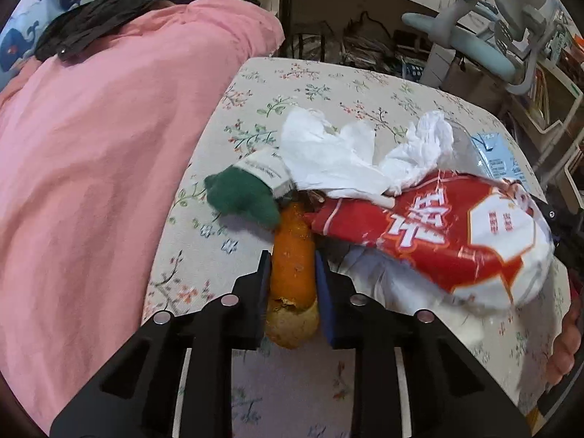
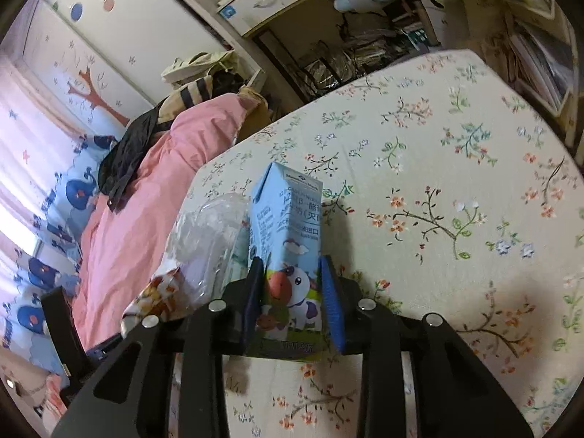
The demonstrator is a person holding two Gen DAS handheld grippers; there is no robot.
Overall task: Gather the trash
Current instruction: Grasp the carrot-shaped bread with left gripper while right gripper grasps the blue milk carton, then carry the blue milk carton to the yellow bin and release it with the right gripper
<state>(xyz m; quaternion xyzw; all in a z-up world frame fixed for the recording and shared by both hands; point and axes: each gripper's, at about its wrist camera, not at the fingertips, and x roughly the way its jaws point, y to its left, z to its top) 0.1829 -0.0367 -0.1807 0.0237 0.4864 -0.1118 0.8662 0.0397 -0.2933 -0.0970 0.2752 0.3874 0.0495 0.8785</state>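
left gripper (image 1: 293, 273) fingers clamped on plush carrot (image 1: 292, 255), lifting it from trash pile | right gripper (image 2: 292, 292) fingers clamped on milk carton (image 2: 286, 241), upright for carrying

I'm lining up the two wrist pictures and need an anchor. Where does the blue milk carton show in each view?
Left wrist: blue milk carton at the right edge, partly hidden behind the red snack bag.
Right wrist: milk carton at centre, clamped between the right tongs.
Shared landmark: the pink quilt, at the left in both.
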